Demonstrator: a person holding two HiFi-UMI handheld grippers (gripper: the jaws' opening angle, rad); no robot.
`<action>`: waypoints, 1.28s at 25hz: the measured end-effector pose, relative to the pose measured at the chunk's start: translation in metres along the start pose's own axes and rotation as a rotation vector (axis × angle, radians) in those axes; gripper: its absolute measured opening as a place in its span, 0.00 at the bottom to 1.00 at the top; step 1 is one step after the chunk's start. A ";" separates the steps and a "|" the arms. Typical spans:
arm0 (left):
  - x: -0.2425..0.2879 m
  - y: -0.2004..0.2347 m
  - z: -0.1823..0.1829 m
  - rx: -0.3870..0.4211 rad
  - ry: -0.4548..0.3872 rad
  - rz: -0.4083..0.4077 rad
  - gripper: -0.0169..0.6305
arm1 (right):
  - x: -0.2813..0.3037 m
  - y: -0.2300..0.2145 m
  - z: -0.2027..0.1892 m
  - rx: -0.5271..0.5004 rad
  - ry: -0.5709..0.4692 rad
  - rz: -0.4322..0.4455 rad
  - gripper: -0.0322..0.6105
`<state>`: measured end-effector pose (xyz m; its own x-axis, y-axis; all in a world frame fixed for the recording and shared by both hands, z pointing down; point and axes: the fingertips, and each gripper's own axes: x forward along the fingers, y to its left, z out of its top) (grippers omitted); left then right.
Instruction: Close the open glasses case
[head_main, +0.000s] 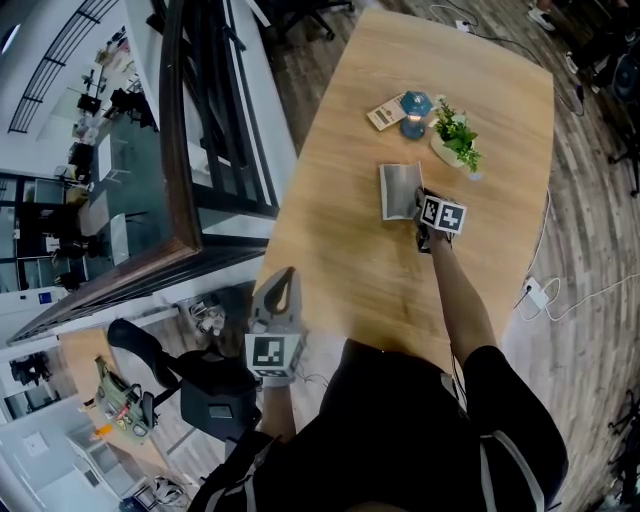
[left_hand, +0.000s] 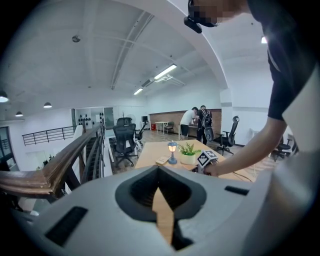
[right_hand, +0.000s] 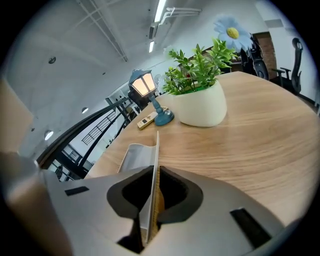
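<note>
Right jaws are clamped on the thin upright lid of the glasses case (right_hand: 137, 155), which stands between the pads of the right gripper (right_hand: 152, 200). In the head view the grey case (head_main: 400, 190) lies open near the middle of the wooden desk (head_main: 340, 260), with the right gripper (head_main: 421, 197) touching it at its 4 o'clock side. At the case's 12 o'clock stands a small blue lantern lamp (head_main: 414, 108), with a flat beige slab (head_main: 385, 113) just beside it and a potted plant (head_main: 455, 140) at 1 o'clock. The left gripper (head_main: 285, 280) hangs at 7 o'clock, off the desk's edge, its jaws (left_hand: 161, 195) together and empty.
</note>
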<state>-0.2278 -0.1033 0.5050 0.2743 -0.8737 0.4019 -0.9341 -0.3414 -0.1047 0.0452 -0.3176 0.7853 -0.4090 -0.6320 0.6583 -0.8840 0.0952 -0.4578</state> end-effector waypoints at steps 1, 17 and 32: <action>0.000 0.000 0.000 0.001 0.000 0.001 0.02 | 0.001 0.001 0.000 -0.002 0.001 0.002 0.11; -0.003 0.002 0.000 -0.014 -0.008 -0.002 0.02 | -0.011 0.023 0.012 -1.340 0.141 -0.512 0.09; 0.002 -0.003 -0.010 -0.036 -0.004 -0.021 0.02 | -0.009 0.051 -0.030 -1.298 0.218 -0.216 0.28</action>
<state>-0.2267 -0.1006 0.5149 0.2952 -0.8678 0.3997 -0.9357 -0.3472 -0.0628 -0.0032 -0.2837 0.7737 -0.1543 -0.6035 0.7823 -0.4591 0.7449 0.4840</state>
